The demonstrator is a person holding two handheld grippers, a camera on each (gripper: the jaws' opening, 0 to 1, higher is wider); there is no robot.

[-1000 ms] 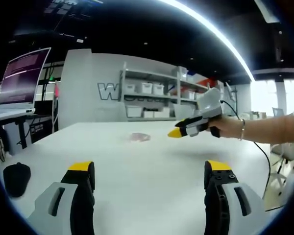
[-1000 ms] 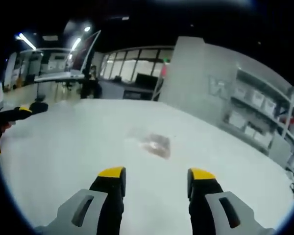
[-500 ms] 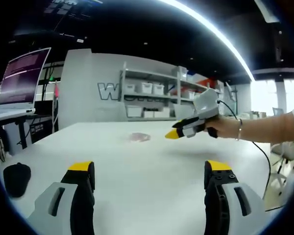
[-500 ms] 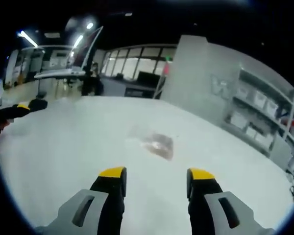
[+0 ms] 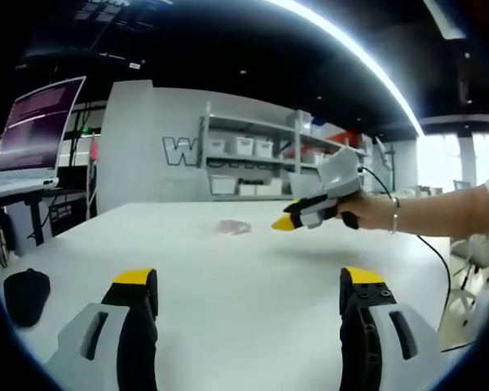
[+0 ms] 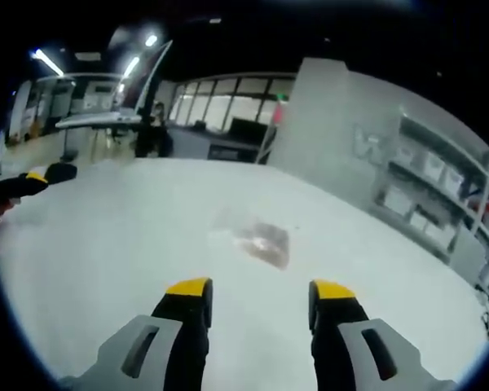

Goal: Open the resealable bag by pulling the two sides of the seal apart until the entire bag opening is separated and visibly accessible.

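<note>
Clear resealable bag [image 6: 257, 238] lies flat on your white bench [image 6: 106, 244]; your right gripper [image 6: 253, 290] hovers just short of it, left gripper [image 5: 250, 278] farther back, both spread apart, holding nothing.

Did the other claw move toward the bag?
Yes. In the left gripper view, the right claw slid left against the shelves, closer to the bag.

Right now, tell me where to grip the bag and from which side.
The bag lies flat on the table, ahead of the open right gripper. Its seal can't be made out, so probably pinch the thin near edge, coming in low along the table. The left gripper is open, farther back.
</note>
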